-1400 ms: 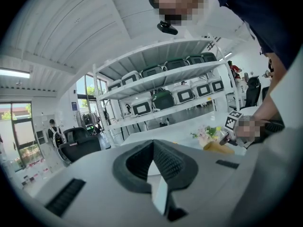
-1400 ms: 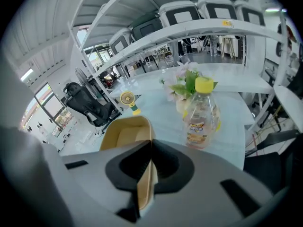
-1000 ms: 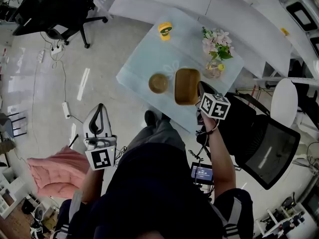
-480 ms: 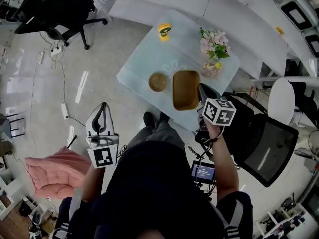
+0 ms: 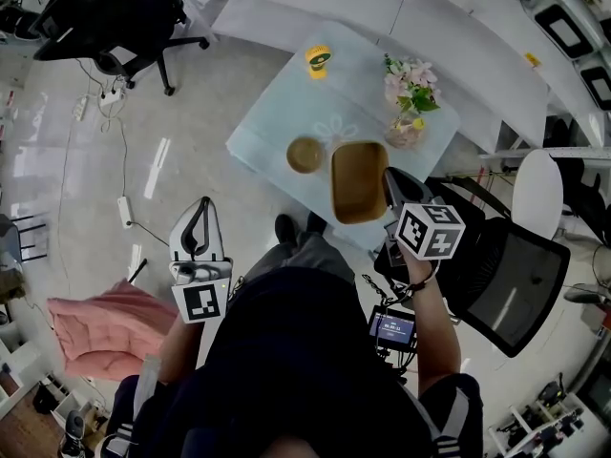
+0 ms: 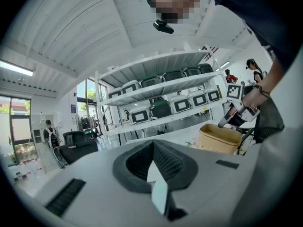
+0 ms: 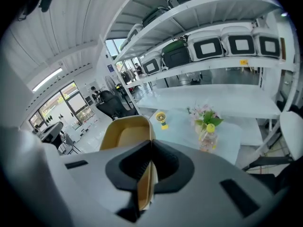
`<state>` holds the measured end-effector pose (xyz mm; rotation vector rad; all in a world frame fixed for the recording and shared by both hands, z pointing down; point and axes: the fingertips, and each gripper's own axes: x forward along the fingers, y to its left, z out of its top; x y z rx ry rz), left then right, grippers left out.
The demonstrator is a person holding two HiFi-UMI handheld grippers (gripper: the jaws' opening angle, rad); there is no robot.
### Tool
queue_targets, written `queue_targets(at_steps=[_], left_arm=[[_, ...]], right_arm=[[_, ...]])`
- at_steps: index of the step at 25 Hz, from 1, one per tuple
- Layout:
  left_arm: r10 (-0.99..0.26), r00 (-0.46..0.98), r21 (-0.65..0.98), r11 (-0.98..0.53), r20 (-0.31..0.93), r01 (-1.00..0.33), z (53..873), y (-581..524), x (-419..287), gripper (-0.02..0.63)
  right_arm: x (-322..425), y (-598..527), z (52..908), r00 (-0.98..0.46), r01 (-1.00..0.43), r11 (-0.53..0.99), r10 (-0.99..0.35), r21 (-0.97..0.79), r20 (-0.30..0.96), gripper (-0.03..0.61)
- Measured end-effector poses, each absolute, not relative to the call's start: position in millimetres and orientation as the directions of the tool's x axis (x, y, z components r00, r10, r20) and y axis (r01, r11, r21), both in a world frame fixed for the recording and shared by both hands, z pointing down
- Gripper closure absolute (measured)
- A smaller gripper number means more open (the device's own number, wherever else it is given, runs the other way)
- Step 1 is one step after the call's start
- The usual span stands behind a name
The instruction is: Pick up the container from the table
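Note:
The container (image 5: pixel 359 179) is a tan, rectangular open tub, lifted above the near edge of the glass table (image 5: pixel 286 103). My right gripper (image 5: pixel 392 187) is shut on its right-hand wall, the marker cube just behind. In the right gripper view the tub's thin wall (image 7: pixel 125 131) runs between the closed jaws of the right gripper (image 7: pixel 147 174). My left gripper (image 5: pixel 198 210) hangs shut and empty over the floor, left of the table. From the left gripper view the container (image 6: pixel 220 138) shows far right, away from the left gripper (image 6: pixel 156 183).
On the table stand a round brown bowl (image 5: pixel 305 155), a small yellow object (image 5: pixel 318 59) and a vase of flowers (image 5: pixel 409 93). A black mesh office chair (image 5: pixel 511 289) is at the right. A pink cushion (image 5: pixel 95 327) lies on the floor at left. White shelves stand behind.
My right gripper has risen with the container, which now looks larger and sits nearer the table's near edge. The left gripper has drifted slightly up the picture.

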<state>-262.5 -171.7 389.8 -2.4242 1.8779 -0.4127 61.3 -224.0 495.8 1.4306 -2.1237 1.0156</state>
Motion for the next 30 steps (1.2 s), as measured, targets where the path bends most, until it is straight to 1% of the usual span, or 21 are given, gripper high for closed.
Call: queue_targets(at_steps=[16, 30], left_arm=[[-0.956, 0.246, -0.186, -0.274, 0.159, -0.944, 379, -155, -266, 0.609], [-0.954, 0.265, -0.189, -0.289, 0.141, -0.939, 371, -149, -264, 0.609]], right_arm=[[48, -184, 432, -0.410, -0.906, 0.250, -0.720, -0.343, 0.560, 0.569], [56, -154, 379, -0.333, -0.933, 0.239, -0.858, -0.270, 0.392, 0.569]])
